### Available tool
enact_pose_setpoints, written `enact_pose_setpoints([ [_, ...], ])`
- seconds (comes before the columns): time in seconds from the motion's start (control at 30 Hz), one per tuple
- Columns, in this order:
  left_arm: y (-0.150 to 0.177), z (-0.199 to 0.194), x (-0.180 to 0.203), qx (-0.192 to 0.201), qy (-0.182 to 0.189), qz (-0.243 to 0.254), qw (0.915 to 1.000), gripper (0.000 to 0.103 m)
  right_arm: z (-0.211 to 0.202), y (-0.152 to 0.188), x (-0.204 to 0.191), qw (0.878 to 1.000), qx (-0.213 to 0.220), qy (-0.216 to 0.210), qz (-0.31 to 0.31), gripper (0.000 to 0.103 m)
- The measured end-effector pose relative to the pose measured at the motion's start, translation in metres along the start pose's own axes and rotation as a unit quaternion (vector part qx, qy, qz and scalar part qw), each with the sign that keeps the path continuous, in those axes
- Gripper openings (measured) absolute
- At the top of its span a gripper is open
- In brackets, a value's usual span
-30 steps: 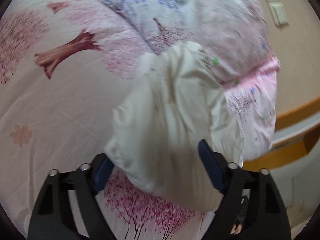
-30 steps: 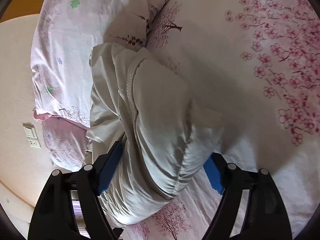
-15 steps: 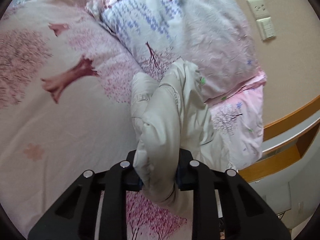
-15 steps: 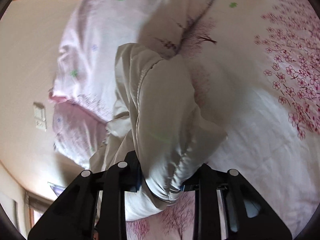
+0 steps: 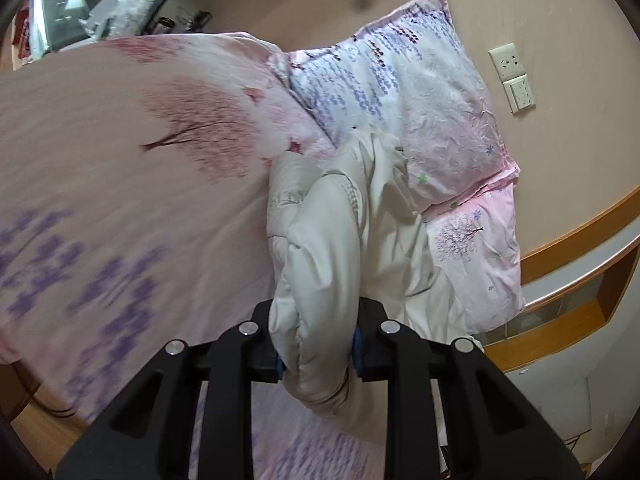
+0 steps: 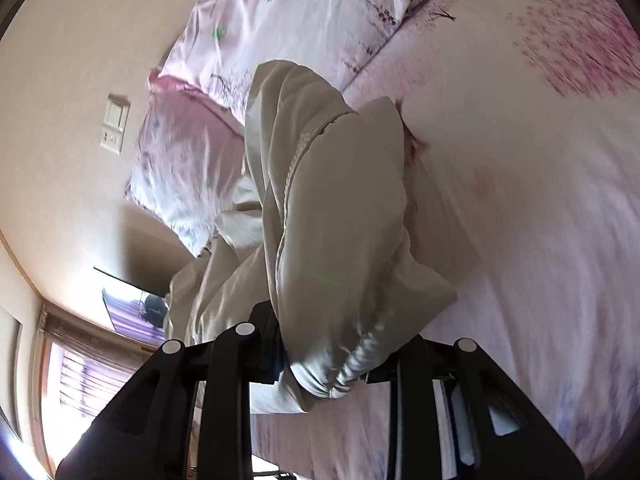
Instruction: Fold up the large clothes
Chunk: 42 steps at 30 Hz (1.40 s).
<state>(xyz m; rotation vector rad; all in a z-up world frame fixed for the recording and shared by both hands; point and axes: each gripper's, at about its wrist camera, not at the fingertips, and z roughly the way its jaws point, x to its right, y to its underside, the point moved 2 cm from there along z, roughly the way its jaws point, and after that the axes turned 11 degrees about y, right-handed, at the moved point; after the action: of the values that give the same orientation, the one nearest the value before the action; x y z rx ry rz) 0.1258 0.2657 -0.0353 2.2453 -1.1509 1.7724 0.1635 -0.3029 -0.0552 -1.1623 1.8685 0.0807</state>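
A cream padded jacket lies bunched on the bed against the pillows, one thick fold lifted toward me. In the left wrist view my left gripper has its blue pads pressed on that fold, and its jaws are opening slightly with the fabric still pinched between them. The right wrist view is rolled sideways and shows the same jacket hanging from my right gripper, which is shut on a gathered hem edge. The jacket's far end rests by the pillows.
The bed cover is pink with blossom trees. Two stacked pillows lean at the head of the bed under wall sockets. A wooden ledge runs to the right. A window shows beyond the bed's side.
Both grippers went from wide open around the jacket to shut on its folds, then pulled back from the pillows, lifting the fabric. The right view rolled.
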Motion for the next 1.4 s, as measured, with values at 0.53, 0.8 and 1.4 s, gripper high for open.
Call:
enact_pose_setpoints([
  [0.53, 0.015, -0.002, -0.007, 0.006, -0.013, 0.038, 0.9992, 0.066, -0.031, 0.025, -0.128, 0.947, 0.155, 0.112, -0.259, 0.055],
  [0.8, 0.018, 0.0, -0.004, 0.014, -0.018, 0.044, 0.9988, 0.071, 0.073, 0.072, -0.229, 0.919, 0.019, 0.089, -0.384, 0.031],
  [1.4, 0.007, 0.011, 0.02, 0.035, 0.005, 0.071, 0.9969, 0.038, 0.152, 0.09, -0.228, 0.898, -0.099, 0.168, -0.394, 0.032],
])
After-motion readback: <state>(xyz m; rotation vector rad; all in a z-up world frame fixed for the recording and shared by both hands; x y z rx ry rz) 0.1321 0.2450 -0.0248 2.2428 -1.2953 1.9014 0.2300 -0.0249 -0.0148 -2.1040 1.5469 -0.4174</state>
